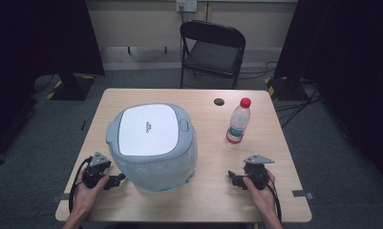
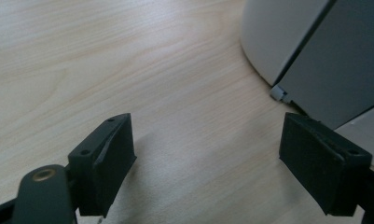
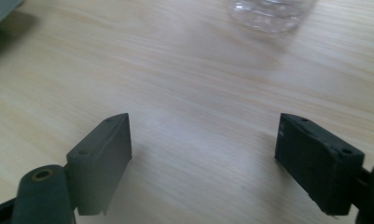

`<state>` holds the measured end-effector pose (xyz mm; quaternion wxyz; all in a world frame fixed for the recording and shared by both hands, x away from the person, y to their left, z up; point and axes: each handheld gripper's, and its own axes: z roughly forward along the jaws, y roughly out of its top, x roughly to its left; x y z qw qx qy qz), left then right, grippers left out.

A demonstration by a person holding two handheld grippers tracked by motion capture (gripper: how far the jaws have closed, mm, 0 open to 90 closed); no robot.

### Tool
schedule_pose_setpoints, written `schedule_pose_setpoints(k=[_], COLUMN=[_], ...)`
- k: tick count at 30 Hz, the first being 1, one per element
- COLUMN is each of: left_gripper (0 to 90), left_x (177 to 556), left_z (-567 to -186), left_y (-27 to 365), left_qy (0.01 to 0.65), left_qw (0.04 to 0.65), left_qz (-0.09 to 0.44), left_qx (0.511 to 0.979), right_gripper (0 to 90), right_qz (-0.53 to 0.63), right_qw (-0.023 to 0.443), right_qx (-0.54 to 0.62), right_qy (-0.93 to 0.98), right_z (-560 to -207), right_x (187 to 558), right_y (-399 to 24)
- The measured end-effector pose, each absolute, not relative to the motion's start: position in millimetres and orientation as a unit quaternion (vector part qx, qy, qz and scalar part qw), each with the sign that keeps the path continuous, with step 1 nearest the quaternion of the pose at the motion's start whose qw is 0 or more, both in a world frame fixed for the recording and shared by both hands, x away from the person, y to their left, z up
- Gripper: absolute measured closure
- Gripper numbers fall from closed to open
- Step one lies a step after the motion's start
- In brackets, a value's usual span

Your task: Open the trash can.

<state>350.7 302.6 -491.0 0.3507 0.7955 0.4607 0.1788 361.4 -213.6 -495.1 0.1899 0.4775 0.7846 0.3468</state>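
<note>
So the big thing here is the rice cooker (image 1: 152,147), a chunky grey-and-white one sitting left of centre on the table (image 1: 213,200) with its lid down and the latch button facing the far right corner. The left gripper (image 1: 117,180) is resting right at its base, on the near-left side, and in the left gripper view the cooker's curved wall (image 2: 315,51) is filling the upper right just past the right-hand jaw, very close, though I can't tell if it's actually touching. Those jaws are standing spread wide with nothing between them. The right gripper (image 1: 233,178) is sitting well apart from the cooker, jaws also spread wide and empty, and it's pointing more toward the water bottle (image 1: 238,123) standing upright beyond it; you can see the bottle's clear base (image 3: 268,14) straight ahead. My guess: the left one is way nearer the cooker, so it's probably going first.
</note>
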Motion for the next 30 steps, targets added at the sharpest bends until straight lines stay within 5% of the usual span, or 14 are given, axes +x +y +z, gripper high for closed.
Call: schedule_pose_setpoints(k=[19, 30], left_gripper=[20.6, 23.7], left_x=[307.2, 298.7], left_z=[-471.6, -470.7], left_y=[288.9, 278.7], left_qy=[0.433, 0.422], left_qw=[0.427, 0.45], left_qz=[0.135, 0.097], left_qx=[0.782, 0.781], right_gripper=[28.2, 31.3], right_qz=[0.432, 0.437], right_qw=[0.168, 0.155], right_qx=[0.374, 0.348], right_qy=[0.803, 0.815], right_z=[-449.4, -460.4], right_x=[395.5, 413.7], right_y=[-136.3, -109.3])
